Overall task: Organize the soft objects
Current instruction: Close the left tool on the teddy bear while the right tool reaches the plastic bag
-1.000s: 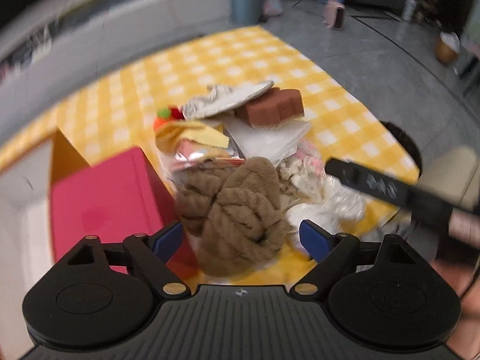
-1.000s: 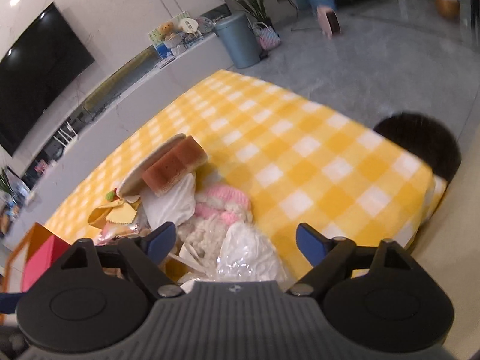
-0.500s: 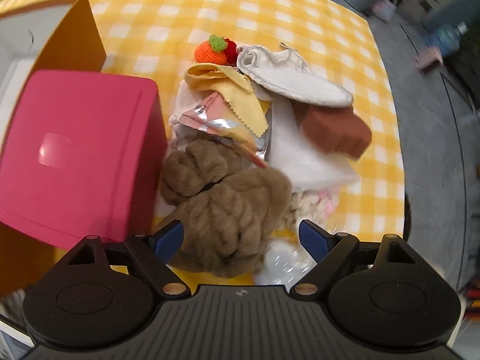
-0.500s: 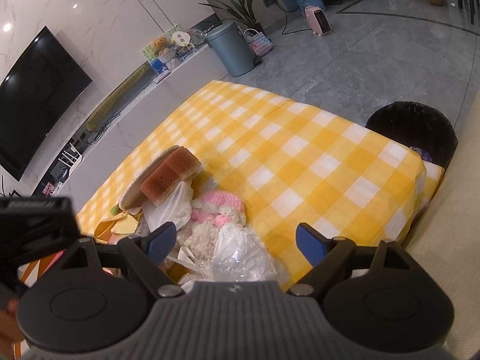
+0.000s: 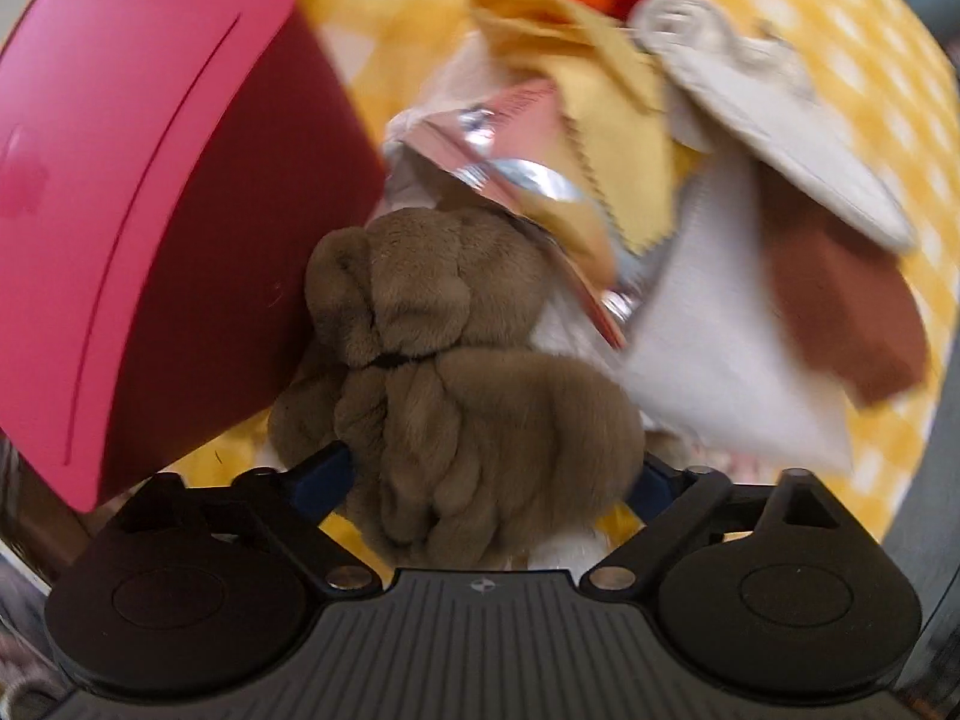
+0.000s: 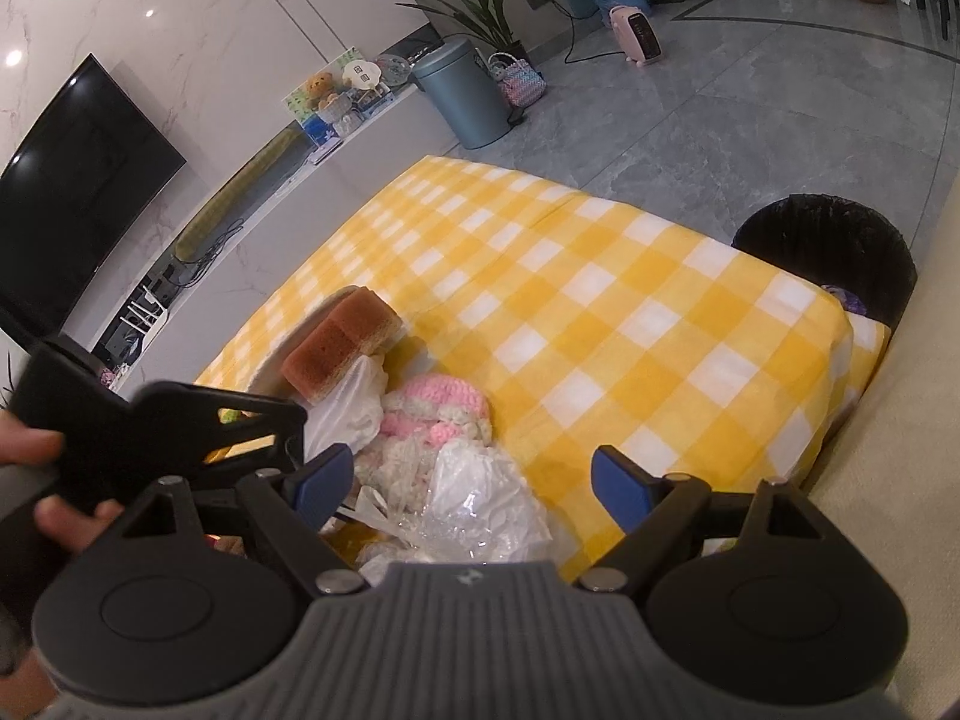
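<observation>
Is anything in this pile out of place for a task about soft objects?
Yes. A crinkled foil packet lies wedged in the pile between the yellow cloth and the brown plush. It looks like shiny wrapping, not a soft item. Clear plastic bags also lie at the pile's near edge.

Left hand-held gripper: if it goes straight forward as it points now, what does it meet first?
Most likely the brown plush toy, which already sits between the open fingers of the left hand-held gripper. Whether they touch it is unclear.
</observation>
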{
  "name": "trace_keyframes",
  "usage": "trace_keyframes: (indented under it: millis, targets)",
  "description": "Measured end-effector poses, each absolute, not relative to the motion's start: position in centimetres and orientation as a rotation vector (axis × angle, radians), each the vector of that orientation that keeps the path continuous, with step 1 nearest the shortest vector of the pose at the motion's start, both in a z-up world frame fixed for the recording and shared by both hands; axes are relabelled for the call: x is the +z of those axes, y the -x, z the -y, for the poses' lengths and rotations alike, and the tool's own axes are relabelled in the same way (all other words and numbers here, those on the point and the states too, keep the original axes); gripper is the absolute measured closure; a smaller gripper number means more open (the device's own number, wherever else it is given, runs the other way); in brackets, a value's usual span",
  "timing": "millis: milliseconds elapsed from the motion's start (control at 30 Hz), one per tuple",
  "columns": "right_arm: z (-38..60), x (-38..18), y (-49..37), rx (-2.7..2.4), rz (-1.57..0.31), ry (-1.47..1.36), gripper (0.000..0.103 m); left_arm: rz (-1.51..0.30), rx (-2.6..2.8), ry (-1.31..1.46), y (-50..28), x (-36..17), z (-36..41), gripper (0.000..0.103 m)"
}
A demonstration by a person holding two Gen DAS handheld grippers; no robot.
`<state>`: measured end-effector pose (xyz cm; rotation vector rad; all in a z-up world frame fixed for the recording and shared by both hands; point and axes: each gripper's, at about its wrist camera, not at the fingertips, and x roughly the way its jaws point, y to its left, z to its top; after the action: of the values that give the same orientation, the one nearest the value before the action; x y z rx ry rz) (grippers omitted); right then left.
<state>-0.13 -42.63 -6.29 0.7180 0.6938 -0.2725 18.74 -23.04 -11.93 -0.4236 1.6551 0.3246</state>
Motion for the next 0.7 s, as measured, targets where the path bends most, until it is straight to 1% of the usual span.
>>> trace_keyframes:
  millis: [100, 133, 167, 200, 233, 267, 367, 500, 700]
  targets:
    - [42.7, -6.4, 0.1, -0.270, -0.695, -0.724, 0.017, -1.712, 0.332, 0.422, -19.3, -13.5, 22.6, 0.000]
    - [42.7, -6.4, 0.1, -0.266, -0.695, -0.727, 0.017, -1.732, 0.326, 0.412, -19.4, -14.0, 22.4, 0.002]
    - [42.7, -6.4, 0.1, -0.263, -0.695, -0.730, 0.018, -1.739, 0.326, 0.395, -19.4, -14.4, 22.2, 0.010]
    - [42.7, -6.5, 0.1, -0.263, -0.697, -0.730, 0.018, -1.734, 0.327, 0.384, -19.4, -14.4, 22.1, 0.013]
    - [42.7, -6.5, 0.0, -0.262, -0.699, -0.728, 0.019, -1.724, 0.316, 0.375, -19.3, -14.1, 22.0, 0.018]
    - [42.7, -6.6, 0.0, -0.259, -0.701, -0.728, 0.022, -1.719, 0.305, 0.357, -19.2, -13.8, 22.0, 0.029]
    - [42.7, -6.7, 0.0, -0.254, -0.707, -0.734, 0.024, -1.722, 0.240, 0.322, -18.7, -12.9, 21.9, 0.044]
    - [42.9, -6.8, 0.0, -0.255, -0.709, -0.741, 0.024, -1.706, 0.194, 0.279, -18.0, -11.4, 21.5, 0.046]
    - [42.8, -6.9, -0.1, -0.260, -0.717, -0.738, 0.024, -1.676, -0.067, 0.206, -16.6, -8.5, 20.9, 0.046]
